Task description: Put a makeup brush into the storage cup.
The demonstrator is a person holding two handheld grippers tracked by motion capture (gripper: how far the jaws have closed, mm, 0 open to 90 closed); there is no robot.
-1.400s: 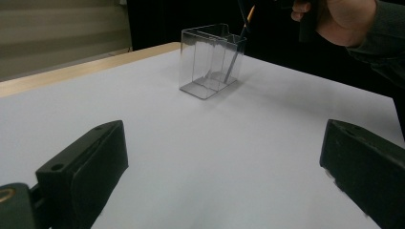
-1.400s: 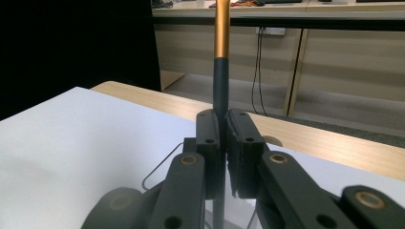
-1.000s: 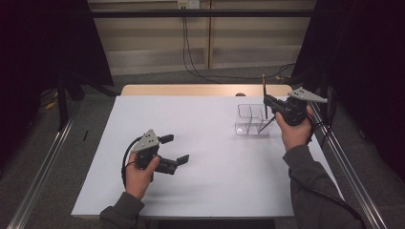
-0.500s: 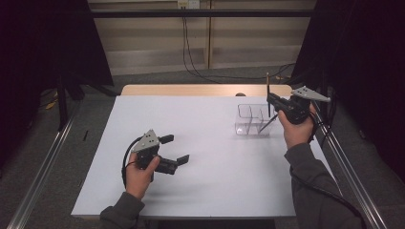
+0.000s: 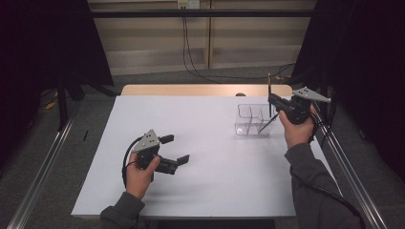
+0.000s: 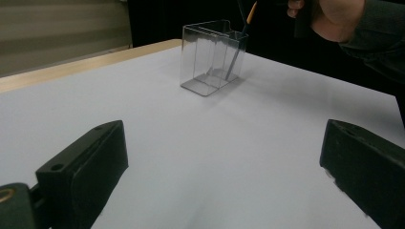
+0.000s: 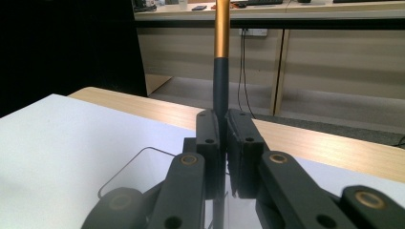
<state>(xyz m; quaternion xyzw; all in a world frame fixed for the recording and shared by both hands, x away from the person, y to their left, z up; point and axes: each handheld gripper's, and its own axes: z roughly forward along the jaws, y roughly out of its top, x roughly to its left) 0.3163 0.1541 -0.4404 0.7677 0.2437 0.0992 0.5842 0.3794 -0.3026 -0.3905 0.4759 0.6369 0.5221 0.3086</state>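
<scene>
right gripper [image 5: 273, 106]: clamped tight on a thin dark pen [image 7: 220, 81] with a gold upper part, standing about upright
pen: lower end down inside the clear box [image 5: 253, 121], far right part of the desk [image 5: 200, 143]
left gripper [image 5: 175, 149]: jaws spread wide, nothing in them, low over the desk's near left

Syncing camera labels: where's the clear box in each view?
High view: clear box right of centre on the white table, beside the right gripper.
Left gripper view: top centre.
Right gripper view: its rim low, left of the jaws.
Shared landmark: the pen above it.
</scene>
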